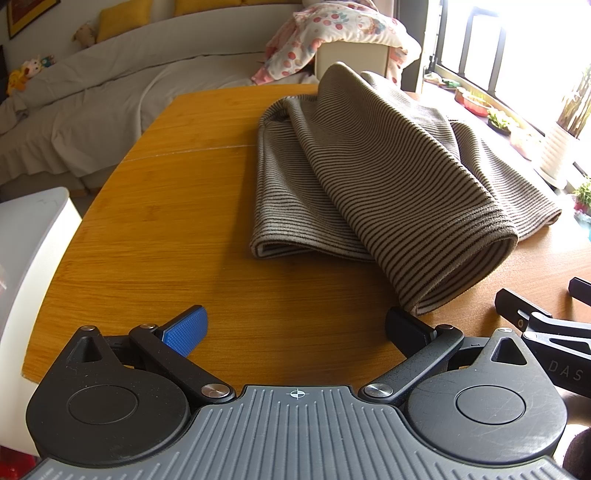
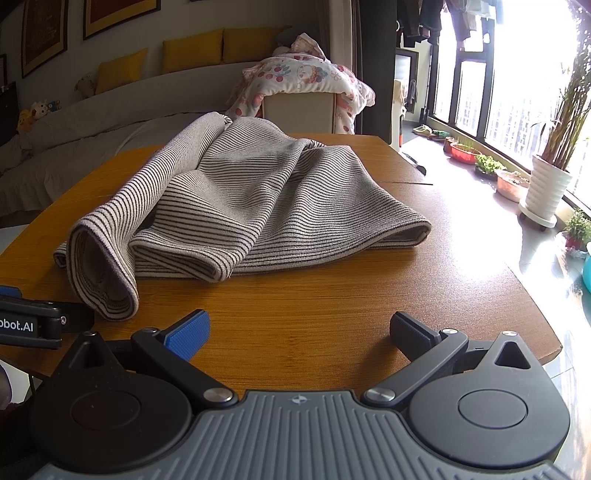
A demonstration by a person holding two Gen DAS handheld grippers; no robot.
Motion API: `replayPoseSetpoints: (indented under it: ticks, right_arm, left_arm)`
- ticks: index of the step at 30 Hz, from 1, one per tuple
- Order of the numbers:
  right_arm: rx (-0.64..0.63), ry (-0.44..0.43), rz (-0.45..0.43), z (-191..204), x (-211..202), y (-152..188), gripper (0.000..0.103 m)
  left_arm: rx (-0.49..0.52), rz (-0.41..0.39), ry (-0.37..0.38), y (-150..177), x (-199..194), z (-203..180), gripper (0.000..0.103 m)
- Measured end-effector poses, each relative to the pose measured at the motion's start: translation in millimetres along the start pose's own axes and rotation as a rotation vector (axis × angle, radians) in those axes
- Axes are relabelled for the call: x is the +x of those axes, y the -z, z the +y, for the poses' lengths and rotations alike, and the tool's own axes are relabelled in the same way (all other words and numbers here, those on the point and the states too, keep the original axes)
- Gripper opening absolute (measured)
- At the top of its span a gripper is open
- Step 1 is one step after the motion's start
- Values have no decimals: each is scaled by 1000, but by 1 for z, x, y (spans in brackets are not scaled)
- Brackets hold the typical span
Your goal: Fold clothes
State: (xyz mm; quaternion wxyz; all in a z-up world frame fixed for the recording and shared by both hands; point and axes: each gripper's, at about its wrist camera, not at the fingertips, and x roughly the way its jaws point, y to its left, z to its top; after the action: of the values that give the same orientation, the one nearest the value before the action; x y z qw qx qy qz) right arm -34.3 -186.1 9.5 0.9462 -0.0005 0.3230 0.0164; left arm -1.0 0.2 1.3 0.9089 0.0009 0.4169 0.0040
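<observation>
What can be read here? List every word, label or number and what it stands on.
"DAS": pale letters on the black body of the right tongs, cut off at the picture's edge.
"bot.AI": white letters on the black body of the left tongs, its start cut off.
Framed pictures on the wall: nothing readable, too dark and blurred.
Striped garment: no label visible.

"DAS" on right gripper (image 1: 554,332) body; "bot.AI" on left gripper (image 2: 29,325) body.

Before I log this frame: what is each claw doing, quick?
Left claw: open, holding nothing, short of the striped garment.
Right claw: open, holding nothing, over the table.
</observation>
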Motion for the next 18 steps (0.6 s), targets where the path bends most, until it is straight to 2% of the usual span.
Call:
replayPoseSetpoints:
  ticks: [18]
  right_arm:
    - [-2, -5, 11, 0, 0, -2, 103]
  left_arm:
    - [0, 1, -2, 1, -1, 0, 103]
